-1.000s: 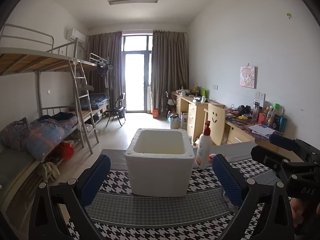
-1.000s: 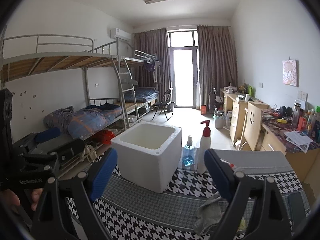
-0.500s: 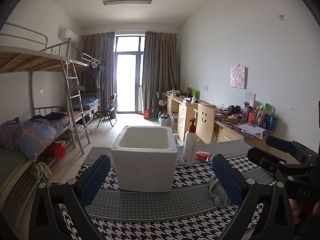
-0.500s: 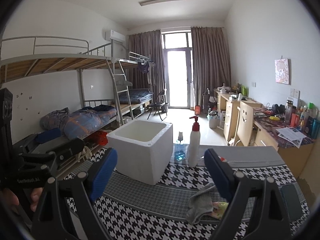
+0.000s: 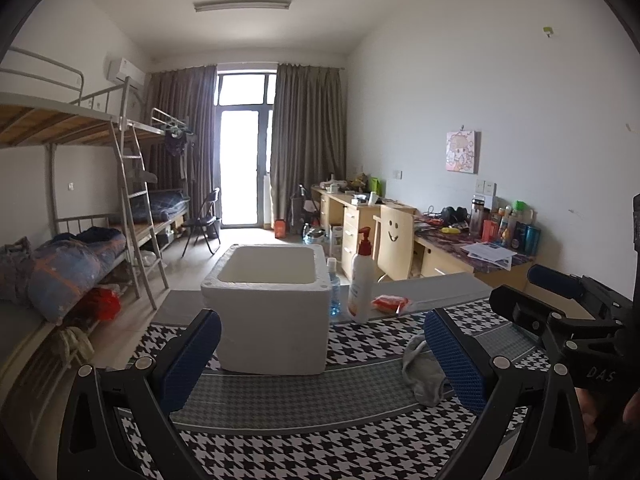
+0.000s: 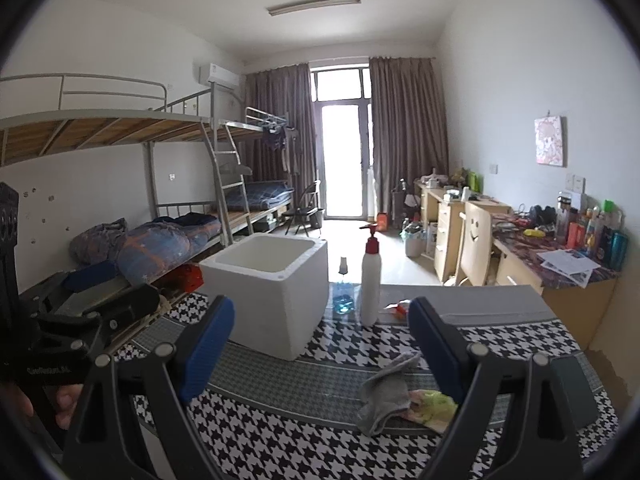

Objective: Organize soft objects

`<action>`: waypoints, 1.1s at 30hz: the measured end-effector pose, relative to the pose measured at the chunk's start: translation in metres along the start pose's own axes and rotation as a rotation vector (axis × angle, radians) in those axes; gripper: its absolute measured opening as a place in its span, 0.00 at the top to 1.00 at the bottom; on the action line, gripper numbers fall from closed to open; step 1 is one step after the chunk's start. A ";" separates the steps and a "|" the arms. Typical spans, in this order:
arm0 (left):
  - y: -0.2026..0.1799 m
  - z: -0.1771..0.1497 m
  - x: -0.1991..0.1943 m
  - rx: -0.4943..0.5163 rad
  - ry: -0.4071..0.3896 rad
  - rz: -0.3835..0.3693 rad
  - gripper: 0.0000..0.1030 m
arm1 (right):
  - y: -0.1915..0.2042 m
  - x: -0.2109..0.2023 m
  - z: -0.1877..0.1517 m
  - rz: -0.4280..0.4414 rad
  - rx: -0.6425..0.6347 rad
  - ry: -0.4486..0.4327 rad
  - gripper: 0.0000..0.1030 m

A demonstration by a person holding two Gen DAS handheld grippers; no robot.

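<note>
Right, left wrist view first: we see the left gripper [image 5: 320, 354] with its blue pads spread wide and nothing between them, hovering over the houndstooth table [image 5: 280, 440]. The grey cloth [image 5: 422, 368] lies crumpled on the table just inside the right-hand pad, near the white foam box [image 5: 272, 320], which sits open-topped and looks empty from here. Risk as we judge it: the lotion pump bottle [image 5: 360, 280] and the small blue-liquid bottle [image 5: 333, 294] stand just beside the box, so a sideways sweep toward the box could tip them. The red packet [image 5: 390, 303] behind is not obviously soft; grabbing it would be a sorting error.

Right wrist view: the right gripper [image 6: 322, 342] also stands wide apart, empty. The grey cloth [image 6: 386, 394] lies low between its fingers, toward the right one, touching a pink-and-yellow-green soft item [image 6: 430, 404] partly hidden by that finger. We expect trouble there: a pinch may catch both pieces, or only a loose fold that slips out on the lift. The other gripper sits close at the left edge, so both reaching for the same cloth could collide.
</note>
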State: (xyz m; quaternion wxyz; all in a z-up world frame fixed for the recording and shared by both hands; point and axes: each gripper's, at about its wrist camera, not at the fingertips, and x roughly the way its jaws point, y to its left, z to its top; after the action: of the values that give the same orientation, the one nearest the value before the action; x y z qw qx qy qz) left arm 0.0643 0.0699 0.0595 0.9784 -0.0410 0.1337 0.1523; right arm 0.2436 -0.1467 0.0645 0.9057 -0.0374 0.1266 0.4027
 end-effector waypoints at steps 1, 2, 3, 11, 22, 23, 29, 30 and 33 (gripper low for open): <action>-0.001 -0.001 0.000 -0.002 -0.001 -0.001 0.01 | 0.001 -0.001 -0.001 -0.007 -0.003 -0.004 0.12; -0.001 -0.002 0.000 -0.004 -0.003 -0.005 0.01 | 0.000 -0.002 -0.003 -0.011 -0.004 -0.007 0.12; -0.002 -0.004 0.000 -0.005 -0.002 -0.009 0.01 | 0.001 -0.003 -0.004 -0.014 -0.005 -0.009 0.12; -0.005 -0.014 -0.001 0.010 -0.022 0.003 0.01 | 0.002 -0.007 -0.016 -0.072 -0.013 -0.030 0.12; -0.008 -0.025 0.010 0.005 0.009 -0.036 0.01 | -0.006 -0.012 -0.030 -0.093 0.015 -0.029 0.12; -0.009 -0.026 0.011 0.001 0.013 -0.042 0.01 | -0.007 -0.012 -0.031 -0.091 0.016 -0.025 0.12; -0.016 -0.034 0.017 -0.003 0.025 -0.072 0.01 | -0.017 -0.007 -0.042 -0.104 0.047 -0.003 0.12; -0.018 -0.036 0.019 0.000 0.029 -0.077 0.01 | -0.019 -0.006 -0.043 -0.108 0.050 0.006 0.12; -0.025 -0.039 0.023 0.015 0.036 -0.092 0.01 | -0.024 -0.005 -0.049 -0.154 0.043 0.012 0.12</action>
State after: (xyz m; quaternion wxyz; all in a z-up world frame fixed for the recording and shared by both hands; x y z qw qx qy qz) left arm 0.0838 0.0484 0.0170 0.9820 -0.0425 0.1504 0.1056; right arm 0.2481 -0.1744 0.0181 0.9339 -0.0302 0.1374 0.3287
